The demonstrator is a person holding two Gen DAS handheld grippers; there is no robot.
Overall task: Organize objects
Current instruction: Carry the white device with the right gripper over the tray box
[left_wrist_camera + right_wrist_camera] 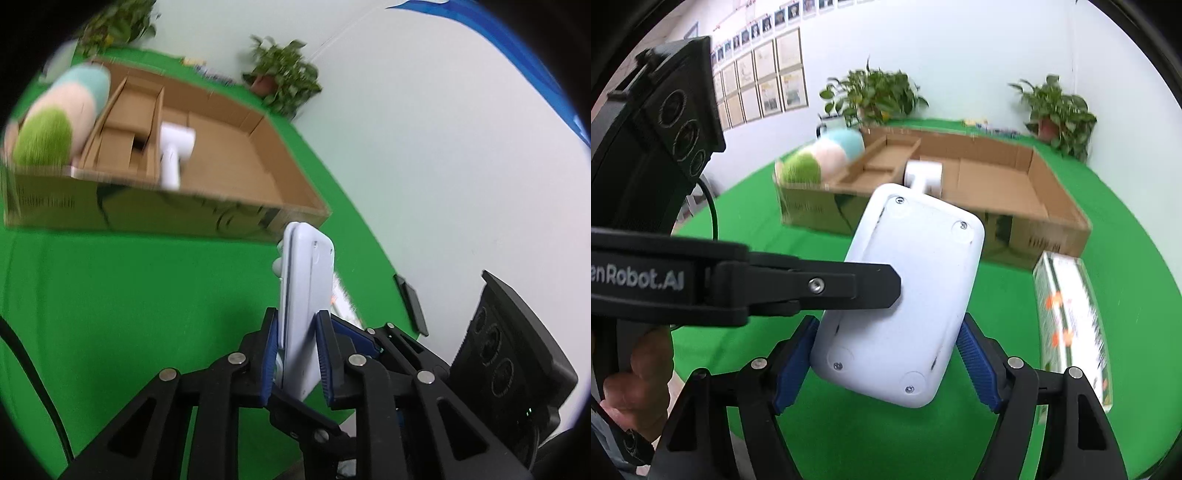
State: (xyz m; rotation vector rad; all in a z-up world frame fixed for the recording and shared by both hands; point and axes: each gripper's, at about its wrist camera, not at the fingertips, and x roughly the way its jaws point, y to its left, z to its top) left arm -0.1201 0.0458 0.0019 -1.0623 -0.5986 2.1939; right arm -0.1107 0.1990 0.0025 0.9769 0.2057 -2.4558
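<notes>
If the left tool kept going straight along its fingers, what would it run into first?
Likely the near wall of the cardboard box. The left tool, shut on the white device, points just over the green table toward it; depth is unclear.

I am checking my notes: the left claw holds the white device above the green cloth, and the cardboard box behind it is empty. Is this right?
Not quite. The left claw does hold the white device, but the cardboard box is not empty: both wrist views show a white handled object and a plush toy inside.

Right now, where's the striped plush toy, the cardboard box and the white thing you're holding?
plush toy [822, 157], right wrist view, its pink middle band.
cardboard box [1049, 230], right wrist view, its front wall.
white device [905, 295], right wrist view, its flat screwed back.
</notes>
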